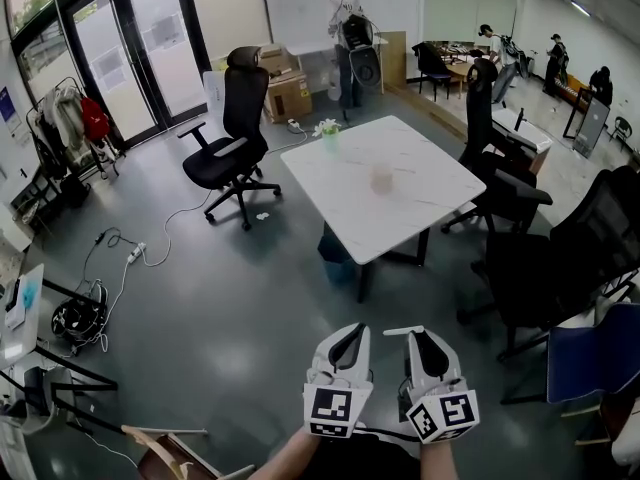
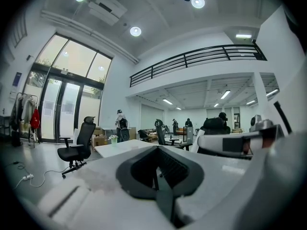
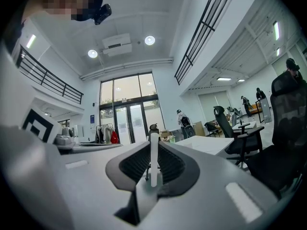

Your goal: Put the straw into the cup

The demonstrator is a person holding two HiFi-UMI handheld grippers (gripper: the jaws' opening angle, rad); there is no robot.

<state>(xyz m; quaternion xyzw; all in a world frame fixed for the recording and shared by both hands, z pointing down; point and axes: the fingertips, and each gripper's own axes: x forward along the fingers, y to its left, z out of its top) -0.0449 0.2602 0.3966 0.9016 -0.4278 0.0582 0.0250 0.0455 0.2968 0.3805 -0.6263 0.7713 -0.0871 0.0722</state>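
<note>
Between right gripper (image 3: 152, 150) jaws, straw (image 3: 154, 169) pinched, seemingly upright, left gripper (image 2: 157, 163) jaws pressed together.

Grey floor (image 1: 240, 308) open up to white table (image 1: 420, 208); tabletop bare around cup (image 1: 381, 178); office chairs (image 1: 560, 258) crowd right side, black chair (image 1: 232, 133) left

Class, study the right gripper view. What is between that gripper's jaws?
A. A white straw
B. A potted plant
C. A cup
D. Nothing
A: in the right gripper view the jaws of the right gripper are closed on a white straw that stands upright between them, while the cup sits across the room on the white table.
</note>
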